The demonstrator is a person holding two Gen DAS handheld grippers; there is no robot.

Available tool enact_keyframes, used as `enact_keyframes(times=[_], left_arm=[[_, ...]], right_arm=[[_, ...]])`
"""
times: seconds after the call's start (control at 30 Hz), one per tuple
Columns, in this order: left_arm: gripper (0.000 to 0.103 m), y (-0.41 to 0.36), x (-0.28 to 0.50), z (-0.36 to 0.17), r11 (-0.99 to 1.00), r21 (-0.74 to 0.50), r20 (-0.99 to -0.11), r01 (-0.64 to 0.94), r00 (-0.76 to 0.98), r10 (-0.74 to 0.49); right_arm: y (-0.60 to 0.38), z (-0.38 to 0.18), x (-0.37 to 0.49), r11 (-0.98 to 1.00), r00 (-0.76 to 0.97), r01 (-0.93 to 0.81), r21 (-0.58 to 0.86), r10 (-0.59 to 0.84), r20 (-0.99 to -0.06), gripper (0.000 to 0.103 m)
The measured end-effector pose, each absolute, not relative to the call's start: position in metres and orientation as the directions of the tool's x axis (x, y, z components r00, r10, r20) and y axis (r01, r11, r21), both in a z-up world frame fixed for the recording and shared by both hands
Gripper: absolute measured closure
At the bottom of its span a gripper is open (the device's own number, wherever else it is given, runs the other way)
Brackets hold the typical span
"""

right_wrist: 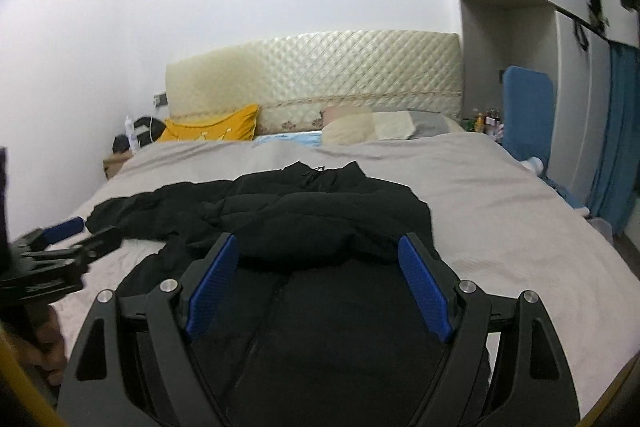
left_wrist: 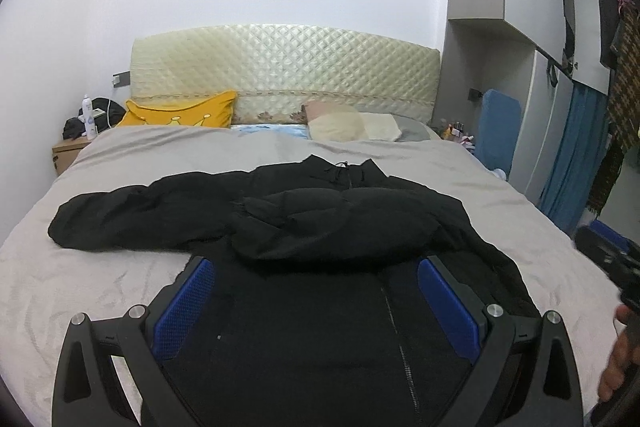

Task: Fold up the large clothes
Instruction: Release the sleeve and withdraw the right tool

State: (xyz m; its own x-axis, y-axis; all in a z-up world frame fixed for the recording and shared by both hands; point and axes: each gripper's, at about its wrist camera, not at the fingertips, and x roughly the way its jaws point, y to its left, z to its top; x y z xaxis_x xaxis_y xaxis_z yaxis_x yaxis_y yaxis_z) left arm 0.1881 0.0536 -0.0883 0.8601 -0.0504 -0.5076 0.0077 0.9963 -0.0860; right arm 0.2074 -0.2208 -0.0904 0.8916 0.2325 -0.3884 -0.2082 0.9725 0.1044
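Note:
A large black zip jacket (left_wrist: 304,219) lies spread on the grey bed cover (left_wrist: 120,155), collar toward the headboard. One sleeve stretches out to the left and the other is folded across the chest. It also shows in the right wrist view (right_wrist: 320,211). My left gripper (left_wrist: 316,263) is open and empty, held just above the jacket's lower front. My right gripper (right_wrist: 318,247) is open and empty over the same lower part. The left gripper also shows at the left edge of the right wrist view (right_wrist: 68,243).
A quilted cream headboard (left_wrist: 284,67) stands at the far end with a yellow pillow (left_wrist: 180,113) and pale pillows (left_wrist: 352,127). A nightstand (left_wrist: 66,149) with a bottle is at the far left. A blue board (left_wrist: 498,127) and wardrobe stand on the right.

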Motion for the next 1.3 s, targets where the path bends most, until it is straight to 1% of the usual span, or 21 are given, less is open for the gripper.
enact_keyframes(times=[0.1, 0.3, 0.47, 0.7, 0.77, 0.83, 0.9, 0.97, 1.1, 1.17, 1.27, 1.3], left_arm=[[0.000, 0.046, 0.187, -0.094, 0.996, -0.085, -0.512, 0.026, 0.856, -0.066], [0.000, 0.037, 0.186, -0.099, 0.992, -0.097, -0.528, 0.077, 0.842, -0.117], [0.000, 0.041, 0.186, -0.102, 0.992, -0.104, -0.515, 0.069, 0.850, -0.113], [0.000, 0.068, 0.203, -0.094, 0.989, -0.143, -0.510, 0.031, 0.854, -0.100], [0.000, 0.088, 0.216, -0.085, 0.985, -0.174, -0.520, 0.016, 0.848, -0.105], [0.000, 0.104, 0.228, -0.075, 0.986, -0.169, -0.533, 0.009, 0.840, -0.099], [0.000, 0.123, 0.240, -0.061, 0.990, -0.143, -0.538, -0.001, 0.840, -0.077], [0.000, 0.146, 0.251, -0.045, 0.993, -0.111, -0.538, -0.025, 0.842, -0.040], [0.000, 0.207, 0.274, -0.020, 0.989, -0.112, -0.547, -0.095, 0.837, 0.019], [0.000, 0.246, 0.287, -0.016, 0.979, -0.128, -0.569, -0.162, 0.820, 0.061], [0.000, 0.299, 0.303, -0.026, 0.946, -0.065, -0.609, -0.318, 0.764, 0.215], [0.000, 0.317, 0.308, -0.033, 0.936, -0.072, -0.614, -0.345, 0.755, 0.231]], right_arm=[[-0.235, -0.092, 0.184, 0.977, 0.904, -0.184, 0.111, 0.212, -0.370, 0.020], [-0.244, -0.104, 0.149, 0.989, 0.921, -0.145, 0.023, 0.143, -0.361, 0.019], [-0.251, -0.116, 0.147, 0.989, 0.915, -0.145, 0.041, 0.150, -0.375, 0.018], [-0.258, -0.124, 0.148, 0.992, 0.928, -0.101, 0.069, 0.119, -0.354, 0.018], [-0.260, -0.124, 0.148, 0.993, 0.935, -0.094, 0.069, 0.112, -0.337, 0.016], [-0.260, -0.126, 0.148, 0.993, 0.937, -0.094, 0.069, 0.112, -0.331, 0.011], [-0.258, -0.128, 0.149, 0.993, 0.938, -0.093, 0.067, 0.109, -0.328, 0.008], [-0.258, -0.128, 0.151, 0.994, 0.939, -0.088, 0.071, 0.106, -0.327, 0.006], [-0.258, -0.129, 0.155, 0.993, 0.939, -0.081, 0.089, 0.106, -0.328, 0.004], [-0.257, -0.131, 0.158, 0.993, 0.936, -0.078, 0.086, 0.102, -0.337, 0.003], [-0.253, -0.135, 0.163, 0.994, 0.929, -0.075, 0.075, 0.097, -0.357, 0.002], [-0.252, -0.136, 0.164, 0.994, 0.927, -0.074, 0.074, 0.096, -0.363, 0.001]])
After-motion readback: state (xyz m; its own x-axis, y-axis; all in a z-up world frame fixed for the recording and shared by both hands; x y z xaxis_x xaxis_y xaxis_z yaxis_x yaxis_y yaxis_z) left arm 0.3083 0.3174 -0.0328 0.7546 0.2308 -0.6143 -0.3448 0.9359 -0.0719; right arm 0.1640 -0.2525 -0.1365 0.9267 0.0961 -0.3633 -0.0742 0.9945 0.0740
